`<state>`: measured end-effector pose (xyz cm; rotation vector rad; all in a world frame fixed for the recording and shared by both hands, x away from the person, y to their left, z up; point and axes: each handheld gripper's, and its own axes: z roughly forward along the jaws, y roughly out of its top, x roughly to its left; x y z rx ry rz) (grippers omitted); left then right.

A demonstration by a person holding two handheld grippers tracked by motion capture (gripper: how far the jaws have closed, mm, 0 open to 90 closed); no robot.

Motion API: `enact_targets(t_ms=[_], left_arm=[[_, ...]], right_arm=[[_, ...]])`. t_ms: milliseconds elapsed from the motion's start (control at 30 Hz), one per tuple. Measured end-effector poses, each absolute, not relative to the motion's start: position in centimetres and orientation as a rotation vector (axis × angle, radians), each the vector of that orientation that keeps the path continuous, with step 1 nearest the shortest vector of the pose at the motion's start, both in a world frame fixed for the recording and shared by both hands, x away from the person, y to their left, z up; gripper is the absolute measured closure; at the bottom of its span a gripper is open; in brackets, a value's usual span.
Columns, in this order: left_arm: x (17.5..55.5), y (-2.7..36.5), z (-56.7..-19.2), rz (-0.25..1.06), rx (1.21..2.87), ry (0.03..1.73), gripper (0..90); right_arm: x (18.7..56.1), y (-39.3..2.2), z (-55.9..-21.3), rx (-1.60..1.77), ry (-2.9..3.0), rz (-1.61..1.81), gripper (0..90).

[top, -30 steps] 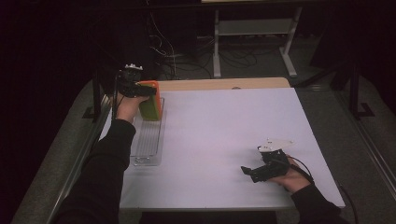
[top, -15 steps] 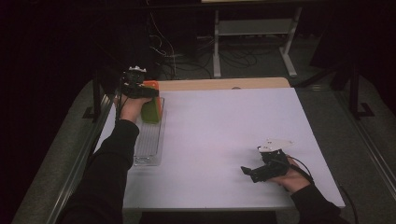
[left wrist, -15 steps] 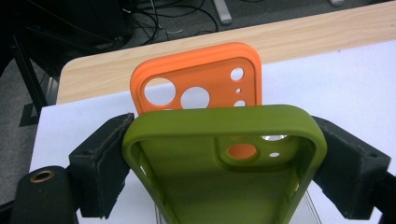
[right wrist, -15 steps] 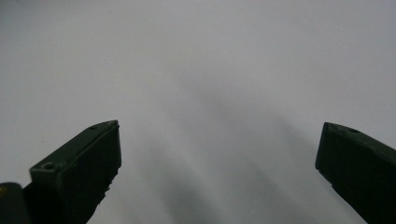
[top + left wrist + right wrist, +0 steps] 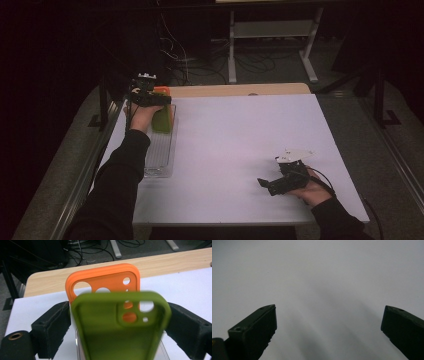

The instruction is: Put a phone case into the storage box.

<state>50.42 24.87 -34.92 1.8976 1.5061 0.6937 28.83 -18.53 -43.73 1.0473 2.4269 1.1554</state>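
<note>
A white worktop (image 5: 235,150) fills the middle of the high view, with a strip of pale wood (image 5: 240,90) along its far edge and dark floor with cables beyond. Along the worktop's left side lies a long clear tray (image 5: 161,150), its far end under the person's left hand.

The left gripper (image 5: 150,97) sits over that far end of the tray. In the left gripper view its jaws press on both long edges of a green phone case (image 5: 120,330), so it is clenched on the case, which stands upright with its camera cutouts toward the top. Just behind the green case stands an orange phone case (image 5: 105,282) of the same shape, its upper part rising above the green one; whether the two touch cannot be told. In the high view a sliver of orange shows at the tray's far end beside the gripper.

The right gripper (image 5: 280,182) rests low near the worktop's near right corner, well apart from the tray. In the right gripper view its jaws stand wide apart over bare white surface, released and holding nothing.
</note>
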Motion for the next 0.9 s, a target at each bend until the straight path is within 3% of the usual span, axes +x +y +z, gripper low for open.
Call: enact_targets(t_ms=[367,900], left_arm=[[50.2,25.4,-34.5,0.658,1.878,1.465,6.9],[46.6,25.0,-32.3,0.456,1.958,1.193,5.5]], right_arm=[[28.8,-18.4,-43.8,1.041,2.432,1.155,0.0],[28.8,-18.4,-43.7,1.035,2.43,1.153,0.0]])
